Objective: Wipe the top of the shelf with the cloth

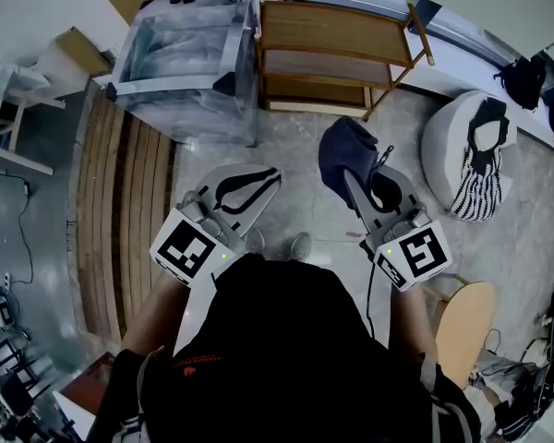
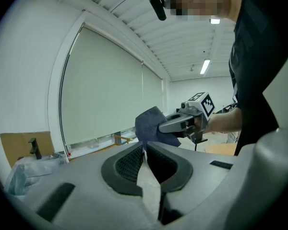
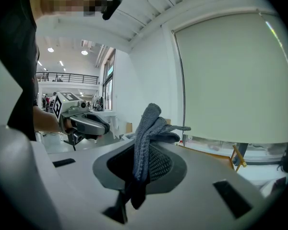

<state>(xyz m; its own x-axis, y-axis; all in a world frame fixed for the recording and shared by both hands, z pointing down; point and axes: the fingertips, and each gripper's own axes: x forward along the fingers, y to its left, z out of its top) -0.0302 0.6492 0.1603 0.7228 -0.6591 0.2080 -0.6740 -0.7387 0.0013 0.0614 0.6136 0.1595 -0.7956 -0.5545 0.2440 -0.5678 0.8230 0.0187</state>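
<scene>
Head view: you stand on the pale stone floor (image 1: pixel 295 155), well short of the three-tier wooden shelf (image 1: pixel 337 28) ahead. Your right claw (image 1: pixel 356 181) is clenched on a dark grey-blue knitted cloth (image 1: pixel 343 150), which bunches upward, carried clear of the floor. Your left claw (image 1: pixel 270 177) is closed on nothing and looks idle beside it. Wiping has not begun.

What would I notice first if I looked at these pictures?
Probably the dark blue cloth, bunched up and pinched in the right gripper near the middle of the head view. Next come the bold black-and-white marker cubes by the person's hands. The wooden shelf stands ahead on the floor, and the left gripper is shut on nothing.
</scene>
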